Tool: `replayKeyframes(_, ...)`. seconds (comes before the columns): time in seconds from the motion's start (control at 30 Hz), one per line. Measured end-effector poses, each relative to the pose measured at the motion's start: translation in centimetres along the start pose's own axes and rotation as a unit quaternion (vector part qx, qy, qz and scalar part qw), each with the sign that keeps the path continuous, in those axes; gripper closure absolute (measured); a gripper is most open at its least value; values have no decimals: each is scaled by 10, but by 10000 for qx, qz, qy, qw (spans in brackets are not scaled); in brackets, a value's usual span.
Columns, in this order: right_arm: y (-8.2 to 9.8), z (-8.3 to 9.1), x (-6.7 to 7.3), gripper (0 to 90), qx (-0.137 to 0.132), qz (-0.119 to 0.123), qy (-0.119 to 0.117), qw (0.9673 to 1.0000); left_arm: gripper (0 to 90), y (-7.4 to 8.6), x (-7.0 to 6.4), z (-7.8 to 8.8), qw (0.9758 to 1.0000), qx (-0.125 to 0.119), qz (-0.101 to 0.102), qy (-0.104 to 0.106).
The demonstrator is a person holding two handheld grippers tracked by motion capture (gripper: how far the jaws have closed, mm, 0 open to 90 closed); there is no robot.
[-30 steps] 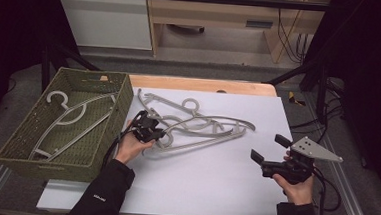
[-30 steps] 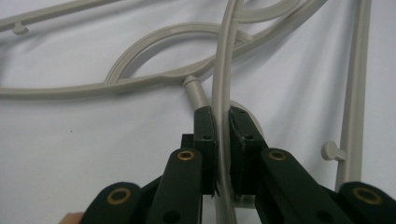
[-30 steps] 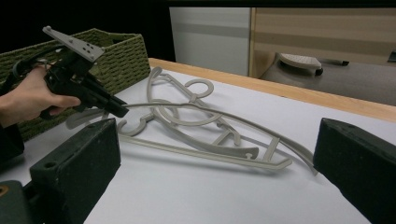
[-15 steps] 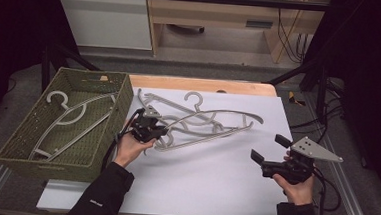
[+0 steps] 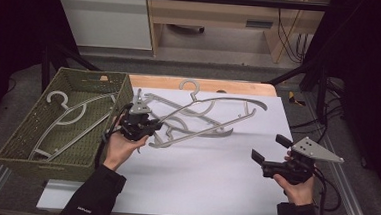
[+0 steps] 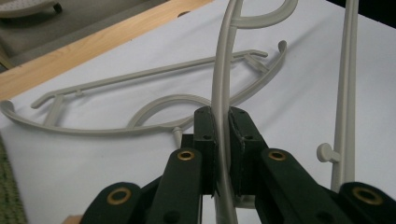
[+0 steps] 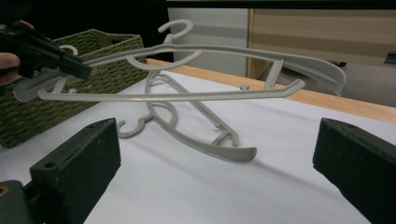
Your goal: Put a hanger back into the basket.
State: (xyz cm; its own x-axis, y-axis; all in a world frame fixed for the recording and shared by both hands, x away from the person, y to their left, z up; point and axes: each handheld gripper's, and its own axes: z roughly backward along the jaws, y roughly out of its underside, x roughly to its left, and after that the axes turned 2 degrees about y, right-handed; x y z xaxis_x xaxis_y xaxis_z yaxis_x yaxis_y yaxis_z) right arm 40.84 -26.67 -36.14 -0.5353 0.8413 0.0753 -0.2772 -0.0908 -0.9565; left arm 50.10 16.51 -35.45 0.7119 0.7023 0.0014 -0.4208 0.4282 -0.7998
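Left gripper (image 6: 222, 140) pinching grey hanger (image 6: 219, 88) bar, right gripper (image 5: 272, 153) spread wide, basket (image 5: 35, 155) in high view

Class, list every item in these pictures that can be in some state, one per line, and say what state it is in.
Left claw: shut on the lifted hanger.
Lifted hanger: held off the table by one arm, roughly level.
Second hanger: lying flat on the white table.
Hanger in basket: resting inside, hook toward the far end.
Basket: upright, open-topped, one hanger inside.
Right claw: open, holding nothing.
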Motion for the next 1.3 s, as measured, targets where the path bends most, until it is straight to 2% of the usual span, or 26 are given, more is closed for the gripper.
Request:
replayKeyframes(0.13, 0, -1, 0, 11, 15, 5, 20, 10000, 827, -1, 2, 14, 9999, -46, -66, -72)
replayKeyframes(0.37, 1, 0, 0, 10, 25, 10, 19, 10000, 826, 0, 7, 36, 9997, -148, -23, -166)
replayKeyframes(0.73, 1, -1, 1, 10, 37, 30, 28, 10000, 826, 8, 24, 72, 9990, -240, -47, -382)
replayKeyframes(1.17, 2, -3, 1, 5, 63, 28, 74, 9999, 826, 27, 53, 106, 9965, -423, 282, -661)
replayKeyframes(1.3, 3, -3, 1, 5, 67, 10, 78, 9999, 826, 31, 63, 117, 9955, -433, 319, -777)
